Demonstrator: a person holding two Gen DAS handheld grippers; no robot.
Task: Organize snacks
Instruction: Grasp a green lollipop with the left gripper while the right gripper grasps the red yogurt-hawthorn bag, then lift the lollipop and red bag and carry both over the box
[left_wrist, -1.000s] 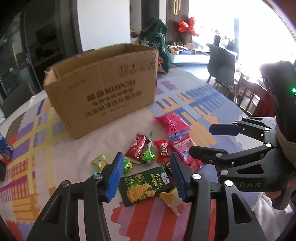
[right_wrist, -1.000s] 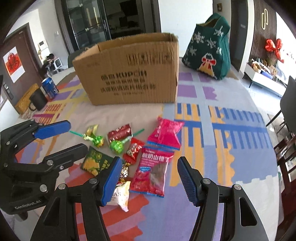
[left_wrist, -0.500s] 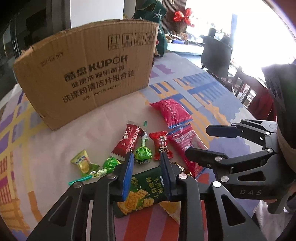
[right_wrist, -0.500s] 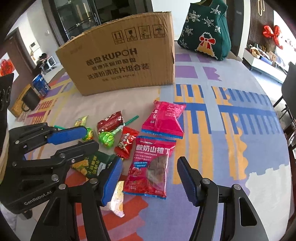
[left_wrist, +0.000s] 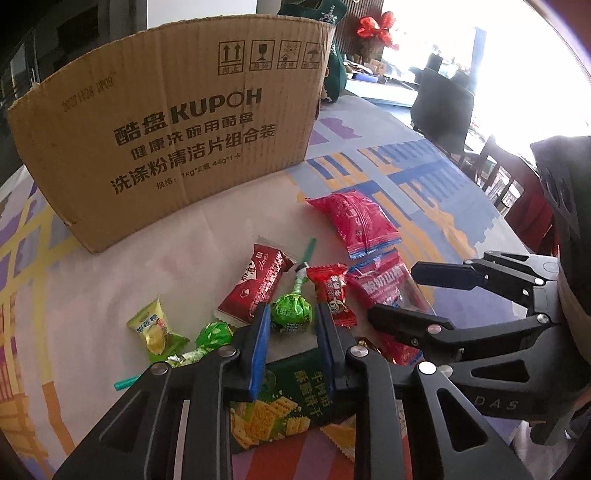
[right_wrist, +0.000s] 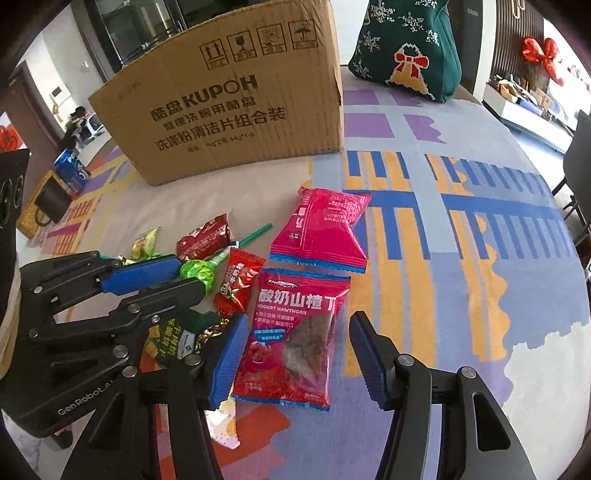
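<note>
Snacks lie loose on the patterned tablecloth in front of a cardboard box (left_wrist: 166, 147) (right_wrist: 236, 107). My left gripper (left_wrist: 291, 332) (right_wrist: 147, 277) is low over the pile, open by a narrow gap, with a green foil lollipop (left_wrist: 291, 314) (right_wrist: 197, 273) just ahead between its blue pads. A green cracker packet (left_wrist: 280, 402) lies under it. My right gripper (right_wrist: 295, 354) (left_wrist: 402, 288) is open wide, straddling a red yogurt hawthorn packet (right_wrist: 295, 332). A second red packet (right_wrist: 321, 229) (left_wrist: 354, 221) lies beyond it.
A dark red bar (left_wrist: 258, 288), a small red candy (left_wrist: 332, 295), a yellow-green candy (left_wrist: 155, 328) and a second green lollipop (left_wrist: 214, 334) lie around. A green Christmas bag (right_wrist: 406, 48) stands behind the box. A blue can (right_wrist: 70, 170) and black mug (right_wrist: 51, 199) stand far left.
Both grippers have come down and forward toward the snacks. My left gripper has narrowed from wide open to a small gap around the green lollipop. My right gripper stayed wide open.
</note>
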